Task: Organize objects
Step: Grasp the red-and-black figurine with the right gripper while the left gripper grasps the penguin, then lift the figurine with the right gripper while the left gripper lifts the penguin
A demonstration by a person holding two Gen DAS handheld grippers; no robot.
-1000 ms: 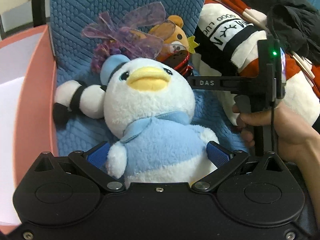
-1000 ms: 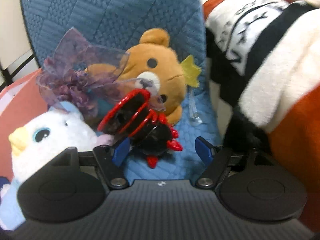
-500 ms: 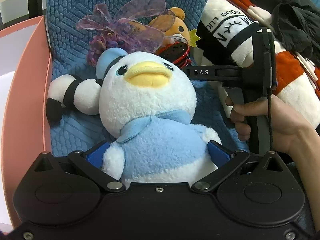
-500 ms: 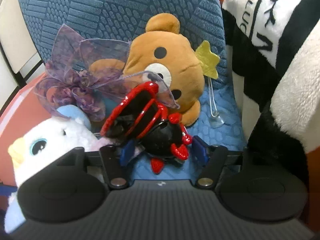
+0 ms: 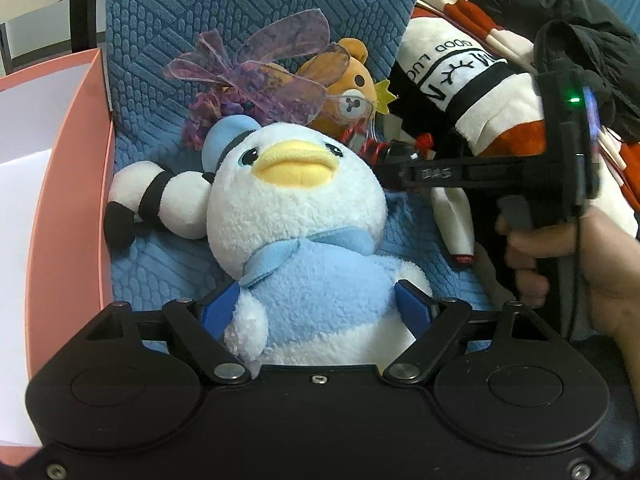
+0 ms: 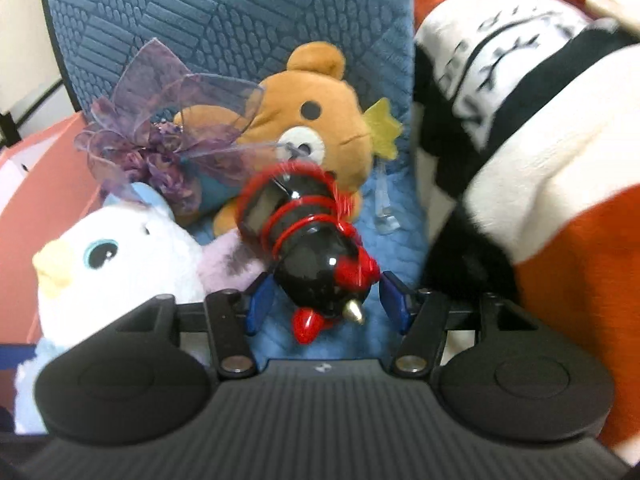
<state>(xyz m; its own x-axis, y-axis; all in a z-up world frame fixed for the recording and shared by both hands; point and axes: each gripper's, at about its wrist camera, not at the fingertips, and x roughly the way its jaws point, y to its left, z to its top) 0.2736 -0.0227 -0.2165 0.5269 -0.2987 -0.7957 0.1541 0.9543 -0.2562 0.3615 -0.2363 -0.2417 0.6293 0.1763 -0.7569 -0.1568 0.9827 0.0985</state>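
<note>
Left gripper (image 5: 316, 312) is sitting around the penguin plush (image 5: 304, 232); its jaws have just been closing, and both blue pads are now touching the light-blue body, one on each flank, pinching it. The penguin is lying on its back on the blue quilted seat cushion (image 5: 248, 12), head pointing away from the gripper, yellow beak up.

Right gripper (image 6: 324, 304) is working just past the penguin's head. Its jaws have just been closing too. A glossy black-and-red toy (image 6: 312, 248) with red coils and a red spike is sitting between the pads. The left pad is touching its side; the right pad is showing a gap, so no full clamp is visible. In the left wrist view the right gripper (image 5: 394, 160) is reaching in from the side, a person's hand (image 5: 560, 256) gripping its handle.

Relative to the penguin:
- Brown bear plush (image 6: 316, 128) is lying behind its head against the cushion, a yellow star (image 6: 382, 128) at its ear.
- Purple sheer ribbon bow (image 6: 168, 144) is resting over the bear and touching the penguin's blue cap.
- A white plush limb with black bands (image 5: 160, 204) is sticking out beside the head.
- Pink box (image 5: 68, 184) is standing beside the cushion on the penguin's far-left side; only its wall and pale interior are showing, contents cannot be told.
- A white, black and orange fleece blanket (image 6: 540, 140) is piled on the opposite side.
</note>
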